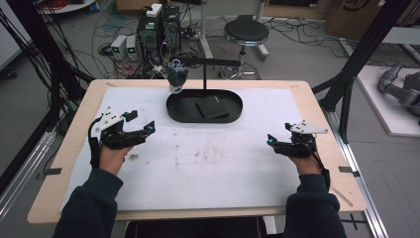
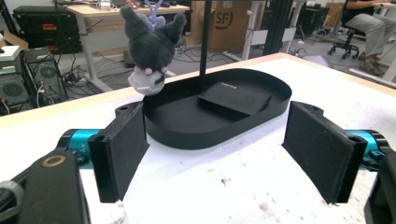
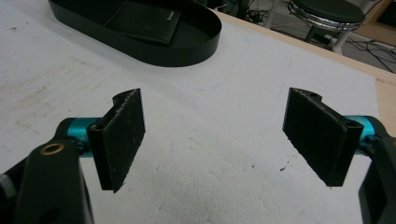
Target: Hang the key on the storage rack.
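Plush toy [image 1: 177, 75] hangs from the black stand's arm above the left end of the oval tray [image 1: 233, 116]; left gripper [image 1: 141, 130] faces it, jaws wide and empty, seemingly between steps. Next it must reach up to the toy, while the right gripper [image 1: 271, 141], also gaping, idles on the stained white sheet [image 1: 208, 168] amid cables and computers

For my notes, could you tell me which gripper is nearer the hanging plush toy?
The left gripper; the plush toy hangs over the tray's left end.
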Motion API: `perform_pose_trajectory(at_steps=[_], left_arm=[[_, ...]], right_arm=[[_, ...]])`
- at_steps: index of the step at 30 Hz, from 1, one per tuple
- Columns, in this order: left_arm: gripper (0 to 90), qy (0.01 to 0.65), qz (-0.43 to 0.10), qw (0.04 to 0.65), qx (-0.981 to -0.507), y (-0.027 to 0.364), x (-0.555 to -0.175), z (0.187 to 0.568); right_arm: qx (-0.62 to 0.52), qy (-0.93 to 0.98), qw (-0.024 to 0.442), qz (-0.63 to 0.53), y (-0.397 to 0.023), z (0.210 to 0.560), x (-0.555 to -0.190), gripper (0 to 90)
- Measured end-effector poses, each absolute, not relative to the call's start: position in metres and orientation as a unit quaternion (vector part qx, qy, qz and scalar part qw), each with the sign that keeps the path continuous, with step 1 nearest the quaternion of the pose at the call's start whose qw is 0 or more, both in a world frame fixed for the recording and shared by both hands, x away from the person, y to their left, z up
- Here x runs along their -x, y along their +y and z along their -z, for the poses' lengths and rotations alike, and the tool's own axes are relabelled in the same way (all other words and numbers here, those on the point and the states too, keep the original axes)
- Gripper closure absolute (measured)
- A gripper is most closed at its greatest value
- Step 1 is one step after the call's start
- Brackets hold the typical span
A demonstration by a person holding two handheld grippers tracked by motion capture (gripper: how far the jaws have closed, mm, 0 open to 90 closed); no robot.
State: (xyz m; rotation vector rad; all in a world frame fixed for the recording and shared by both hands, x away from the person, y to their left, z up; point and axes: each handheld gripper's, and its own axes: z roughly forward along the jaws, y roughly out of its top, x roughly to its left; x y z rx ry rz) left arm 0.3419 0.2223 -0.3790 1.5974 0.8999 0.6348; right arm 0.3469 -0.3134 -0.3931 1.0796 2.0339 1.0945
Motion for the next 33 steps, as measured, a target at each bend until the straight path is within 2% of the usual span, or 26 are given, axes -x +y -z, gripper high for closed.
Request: perform_pose_trajectory(at_steps=[10, 23, 33], left_arm=[[21.1, 0.401, -0.276, 0.560, -0.671, 0.235, -0.329, 0.392], [21.2, 0.402, -0.265, 0.539, -0.691, 0.235, -0.327, 0.413], [21.2, 0.407, -0.258, 0.543, -0.688, 0.240, -0.329, 0.418]], right_arm=[[-0.410, 0.762, 0.292, -0.407, -0.315, 0.394, -0.343, 21.3], [-0.414, 0.763, 0.290, -0.402, -0.317, 0.398, -0.344, 21.3], [-0.408, 0.765, 0.293, -0.403, -0.316, 0.399, -0.343, 21.3]])
